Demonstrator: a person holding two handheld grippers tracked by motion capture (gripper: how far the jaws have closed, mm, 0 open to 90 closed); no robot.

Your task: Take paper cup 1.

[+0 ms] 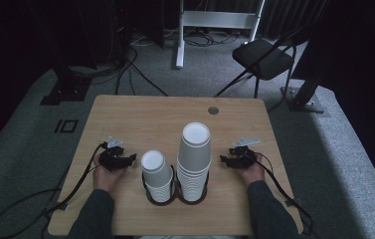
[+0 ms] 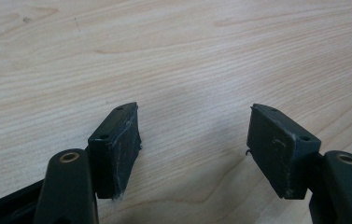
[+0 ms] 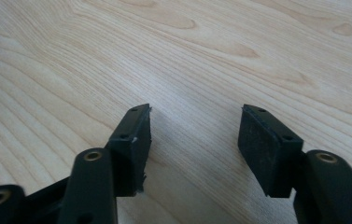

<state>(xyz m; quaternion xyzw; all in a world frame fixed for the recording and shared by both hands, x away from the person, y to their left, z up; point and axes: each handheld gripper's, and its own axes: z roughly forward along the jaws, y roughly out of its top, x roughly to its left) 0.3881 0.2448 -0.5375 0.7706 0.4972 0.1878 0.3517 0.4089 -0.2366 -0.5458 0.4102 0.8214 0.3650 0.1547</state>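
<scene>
Two stacks of white paper cups stand in black ring holders near the front of the pale wood-grain surface (image 1: 140, 114), which sits on grey carpet in a dim room. A black folding chair (image 1: 264, 59) and a white metal frame (image 1: 215, 20) stand beyond the far edge, and dark cables run over the floor. A small round grey grommet (image 1: 213, 110) is set into the far part of the surface.

The short stack of white paper cups (image 1: 156, 175) is just to the right of the left gripper (image 1: 131, 159), close but apart from it. The tall stack of white paper cups (image 1: 194, 162) is just to the left of the right gripper (image 1: 223, 159), also apart. The two stacks stand side by side between the grippers.

Both forearms, in dark sleeves, come in from the near edge, and each hand rests low over the surface with its gripper turned inward toward the cups. In the left gripper view the left gripper (image 2: 194, 128) has its jaws spread with bare wood between them. In the right gripper view the right gripper (image 3: 194, 123) is likewise spread wide and pinches nothing.
</scene>
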